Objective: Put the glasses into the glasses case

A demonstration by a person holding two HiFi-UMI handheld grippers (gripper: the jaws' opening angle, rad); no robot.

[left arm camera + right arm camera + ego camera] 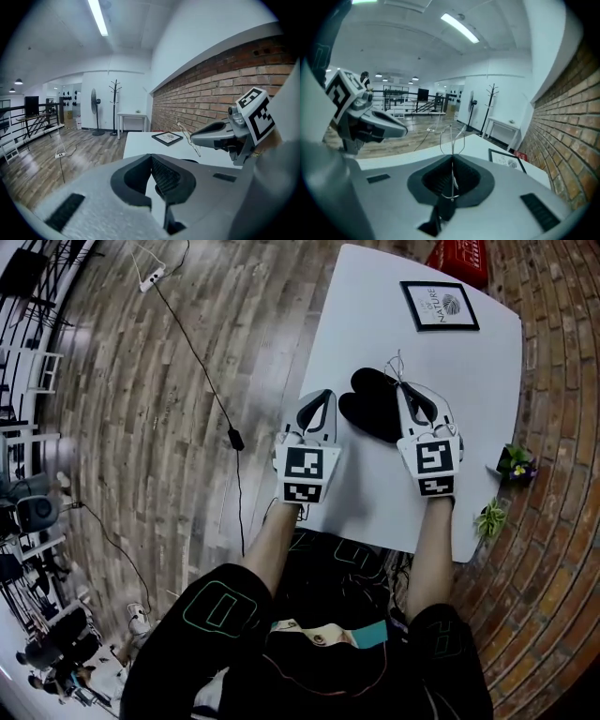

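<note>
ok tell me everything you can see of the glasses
The glasses look like a thin metal wire frame; the lenses are hard to make out. They are pinched edge-on between the shut jaws of the right gripper, with slender wire parts sticking out past the jaw tips. They hang in the air over the white table, near the black case, touching only the jaws.

An open studio-like workspace: brick wall (211,89), plank floor (169,409), coat stand (114,105).

R claw (405,386) w/ glasses (400,366) over case (368,405), L claw (318,396) beside
</note>
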